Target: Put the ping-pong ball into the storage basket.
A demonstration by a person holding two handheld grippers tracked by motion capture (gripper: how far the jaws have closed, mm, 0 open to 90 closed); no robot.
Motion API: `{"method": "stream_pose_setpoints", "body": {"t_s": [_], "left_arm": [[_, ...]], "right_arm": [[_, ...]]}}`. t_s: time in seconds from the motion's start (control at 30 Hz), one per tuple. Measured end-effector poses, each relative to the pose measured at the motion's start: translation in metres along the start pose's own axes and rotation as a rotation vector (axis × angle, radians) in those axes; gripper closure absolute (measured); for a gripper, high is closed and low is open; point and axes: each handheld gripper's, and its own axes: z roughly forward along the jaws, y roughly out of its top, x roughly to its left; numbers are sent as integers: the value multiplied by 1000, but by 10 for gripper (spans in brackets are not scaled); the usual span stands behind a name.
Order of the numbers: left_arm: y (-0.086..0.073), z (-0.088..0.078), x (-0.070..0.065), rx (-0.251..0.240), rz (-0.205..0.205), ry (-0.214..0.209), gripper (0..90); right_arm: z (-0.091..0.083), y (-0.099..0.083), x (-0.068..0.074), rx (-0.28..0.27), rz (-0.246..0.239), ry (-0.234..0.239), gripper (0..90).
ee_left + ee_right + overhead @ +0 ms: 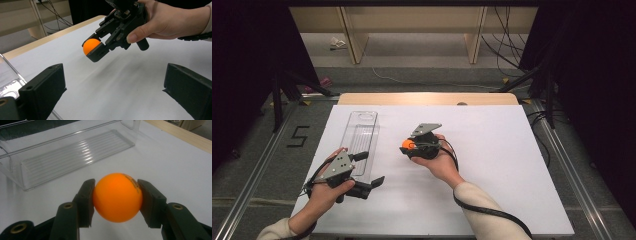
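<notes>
An orange ball [117, 197] sits clamped between the jaws of my right gripper [407, 145], held a little above the white table near its middle. In the left gripper view the same ball [91, 46] shows in the right gripper [93, 49], gripped by a hand. A clear plastic tray [360, 138] lies to the left of the ball, long side running away from me; its ribbed floor [75, 155] holds nothing. My left gripper [369, 170] stands open at the tray's near end, jaws wide apart with nothing between them.
A white sheet [492, 165] covers the table, with a wooden strip [427, 98] along the far edge. Dark stands and cables [512, 50] flank the table on the floor beyond. A "5" mark [298, 136] lies on the floor at left.
</notes>
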Motion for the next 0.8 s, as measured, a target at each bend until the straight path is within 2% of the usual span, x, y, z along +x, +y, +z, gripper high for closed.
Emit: {"method": "stream_pose_setpoints", "body": {"t_s": [0.8], "left_arm": [[0, 0, 0, 2, 3, -2, 32]], "right_arm": [[-5, 7, 0, -23, -2, -4, 515]]}}
